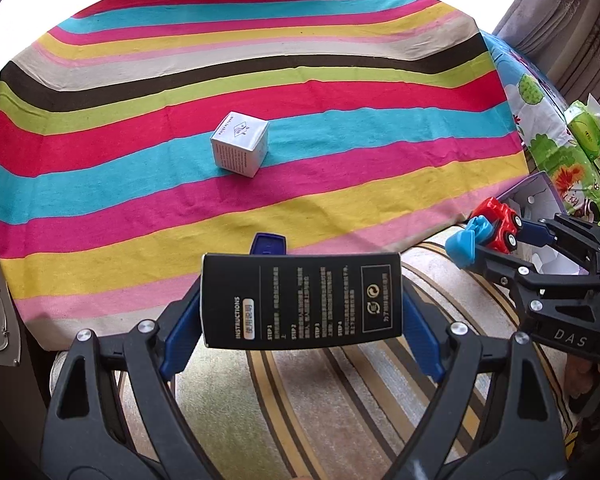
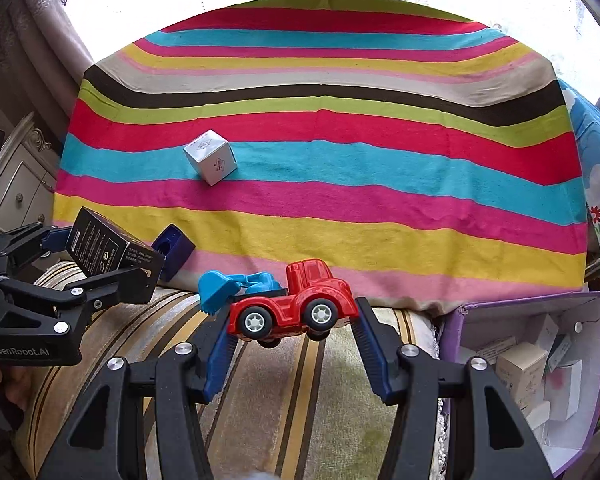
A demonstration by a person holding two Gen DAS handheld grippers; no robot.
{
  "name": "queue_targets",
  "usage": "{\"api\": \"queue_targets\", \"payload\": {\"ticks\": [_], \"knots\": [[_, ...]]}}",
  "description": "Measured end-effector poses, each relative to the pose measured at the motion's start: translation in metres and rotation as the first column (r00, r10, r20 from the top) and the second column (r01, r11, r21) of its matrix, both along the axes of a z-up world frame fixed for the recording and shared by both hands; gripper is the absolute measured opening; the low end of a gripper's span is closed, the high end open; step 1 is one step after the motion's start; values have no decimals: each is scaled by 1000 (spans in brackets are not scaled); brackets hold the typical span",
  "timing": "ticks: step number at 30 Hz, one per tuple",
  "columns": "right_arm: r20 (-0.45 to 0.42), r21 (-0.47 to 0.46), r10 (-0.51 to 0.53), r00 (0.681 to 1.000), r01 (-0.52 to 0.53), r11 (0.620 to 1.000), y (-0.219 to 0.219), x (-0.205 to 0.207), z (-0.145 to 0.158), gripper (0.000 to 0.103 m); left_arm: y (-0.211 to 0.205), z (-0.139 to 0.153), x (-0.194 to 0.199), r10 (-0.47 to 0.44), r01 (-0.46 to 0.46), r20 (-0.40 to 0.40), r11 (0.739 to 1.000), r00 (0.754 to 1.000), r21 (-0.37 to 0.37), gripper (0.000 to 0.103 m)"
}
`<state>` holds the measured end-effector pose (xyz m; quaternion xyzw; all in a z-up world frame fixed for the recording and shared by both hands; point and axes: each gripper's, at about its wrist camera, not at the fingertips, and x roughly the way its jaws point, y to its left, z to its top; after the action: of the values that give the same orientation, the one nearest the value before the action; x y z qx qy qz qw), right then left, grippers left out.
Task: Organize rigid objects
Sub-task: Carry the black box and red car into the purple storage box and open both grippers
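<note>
- Your left gripper (image 1: 300, 312) is clamped on a black box (image 1: 300, 300) printed with instruction text; the blue pads press its two short ends and the box hangs clear of the surface, above the near edge of the striped cloth (image 1: 260, 80).
- Just beyond that box, a dark blue holder (image 2: 173, 251) sits at the cloth's near edge.
- Your right gripper (image 2: 292, 332) is closed on a red toy truck (image 2: 296, 304) with a blue scoop at its back; the pads pinch its front and rear, and the truck is lifted above the striped cushion (image 2: 300, 400) in front of the cloth.
- A white cube box (image 1: 240, 144) rests alone on the cloth's turquoise stripe, well apart from both grippers and left of the middle.
- A purple-edged open box (image 2: 540, 360) stands off the cloth's near right corner, beside the cushion, with several small cartons inside.
- A green packet (image 1: 588, 132) lies beyond the cloth's right edge.
</note>
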<state>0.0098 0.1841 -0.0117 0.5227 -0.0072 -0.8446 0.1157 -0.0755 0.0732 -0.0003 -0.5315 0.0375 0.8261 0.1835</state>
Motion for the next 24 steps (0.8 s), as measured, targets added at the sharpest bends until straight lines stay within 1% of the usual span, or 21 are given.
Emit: {"api": "queue_targets", "payload": {"ticks": [9, 14, 19, 24], "knots": [[-17, -37, -95, 995, 94, 995, 51, 25, 9, 56, 53, 4, 14, -95, 96, -5, 995, 995, 6, 89], [-21, -45, -157, 987, 156, 987, 84, 38, 9, 56, 81, 7, 20, -142, 142, -12, 990, 990, -4, 89], [-13, -67, -228, 974, 227, 972, 122, 55, 9, 56, 112, 9, 28, -202, 201, -14, 979, 979, -18, 89], [-15, -68, -310, 950, 309, 949, 160, 67, 5, 56, 147, 11, 41, -283, 283, -23, 959, 959, -19, 89]]}}
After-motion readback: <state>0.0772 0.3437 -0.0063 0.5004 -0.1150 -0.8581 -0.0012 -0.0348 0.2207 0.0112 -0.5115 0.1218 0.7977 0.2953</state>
